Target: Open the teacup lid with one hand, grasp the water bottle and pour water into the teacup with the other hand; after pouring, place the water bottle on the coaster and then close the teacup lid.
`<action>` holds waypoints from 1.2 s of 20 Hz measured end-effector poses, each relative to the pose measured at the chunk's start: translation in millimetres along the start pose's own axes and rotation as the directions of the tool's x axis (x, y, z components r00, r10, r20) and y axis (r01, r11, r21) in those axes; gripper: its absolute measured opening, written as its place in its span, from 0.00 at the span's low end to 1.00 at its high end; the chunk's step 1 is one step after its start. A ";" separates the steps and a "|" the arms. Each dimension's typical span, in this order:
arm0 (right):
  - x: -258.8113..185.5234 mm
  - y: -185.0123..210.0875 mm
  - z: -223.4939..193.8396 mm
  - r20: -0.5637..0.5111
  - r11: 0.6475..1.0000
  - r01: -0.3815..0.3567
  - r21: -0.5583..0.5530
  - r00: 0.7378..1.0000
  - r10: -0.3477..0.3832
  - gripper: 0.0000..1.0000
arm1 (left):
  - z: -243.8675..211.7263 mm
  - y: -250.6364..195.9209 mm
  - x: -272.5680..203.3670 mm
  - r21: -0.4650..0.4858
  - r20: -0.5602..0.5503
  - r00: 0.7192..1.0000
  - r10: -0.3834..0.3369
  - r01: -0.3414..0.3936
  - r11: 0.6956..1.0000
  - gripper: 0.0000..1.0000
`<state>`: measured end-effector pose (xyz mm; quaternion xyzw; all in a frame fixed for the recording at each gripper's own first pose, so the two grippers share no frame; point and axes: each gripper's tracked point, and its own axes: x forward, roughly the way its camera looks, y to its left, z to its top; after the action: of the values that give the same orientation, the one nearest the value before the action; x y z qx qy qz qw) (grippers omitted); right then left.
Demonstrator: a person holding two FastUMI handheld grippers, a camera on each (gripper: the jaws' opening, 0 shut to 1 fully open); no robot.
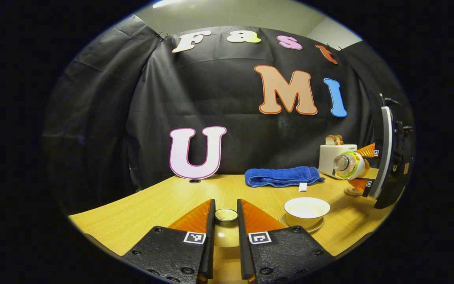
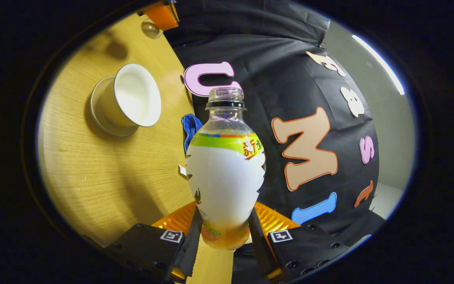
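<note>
Orange-fingered right tool (image 2: pixel 225 232) clamping tilted water bottle (image 2: pixel 225 173), left tool (image 1: pixel 226 221) pinching teacup lid (image 1: pixel 226 216) beside teacup (image 1: pixel 306 211)

Staged booth: black cloth wall (image 1: pixel 219 102), wooden table (image 1: pixel 164 201), toaster (image 1: pixel 331 157).

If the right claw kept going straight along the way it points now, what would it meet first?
Probably the black cloth wall. The right claw grips the white-labelled plastic water bottle, whose open mouth points toward that wall; the uncovered white teacup on its saucer sits off that line. Depth is unclear.
</note>
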<state>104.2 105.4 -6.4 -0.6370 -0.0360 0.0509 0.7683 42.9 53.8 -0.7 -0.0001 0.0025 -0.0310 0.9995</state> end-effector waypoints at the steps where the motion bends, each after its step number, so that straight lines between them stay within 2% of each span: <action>1: -0.7 4.4 0.1 0.007 1.000 0.000 -0.032 1.000 0.001 0.65 | -1.0 -0.3 -0.3 0.000 0.000 1.000 0.000 0.000 1.000 0.25; 7: -6.8 20.9 8.2 0.032 0.981 0.022 -0.192 0.999 -0.016 0.65 | -0.7 -0.2 -0.5 -0.001 0.000 1.000 -0.002 0.002 1.000 0.25; 12: -10.2 37.4 17.4 0.058 0.938 0.058 -0.341 0.997 -0.041 0.65 | -1.2 0.0 -1.5 -0.001 -0.001 1.000 -0.002 0.002 1.000 0.25; 17: -11.7 36.0 19.4 0.076 0.910 0.079 -0.408 0.996 -0.052 0.65 | -0.2 -0.1 -0.8 -0.002 0.000 1.000 -0.003 0.003 1.000 0.25; 20: -12.9 31.6 23.9 0.099 0.879 0.112 -0.464 0.992 -0.075 0.65 | -0.5 0.0 -0.4 -0.002 0.000 1.000 -0.003 0.003 1.000 0.24; 24: -11.7 26.9 24.3 0.106 0.862 0.142 -0.486 0.989 -0.104 0.65 | -0.7 -0.2 -0.3 -0.002 0.000 1.000 -0.003 0.003 1.000 0.24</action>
<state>88.8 132.6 -28.1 -0.8056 -0.1175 0.0151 0.5805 42.6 53.6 -1.4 -0.0010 0.0028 -0.0323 0.9995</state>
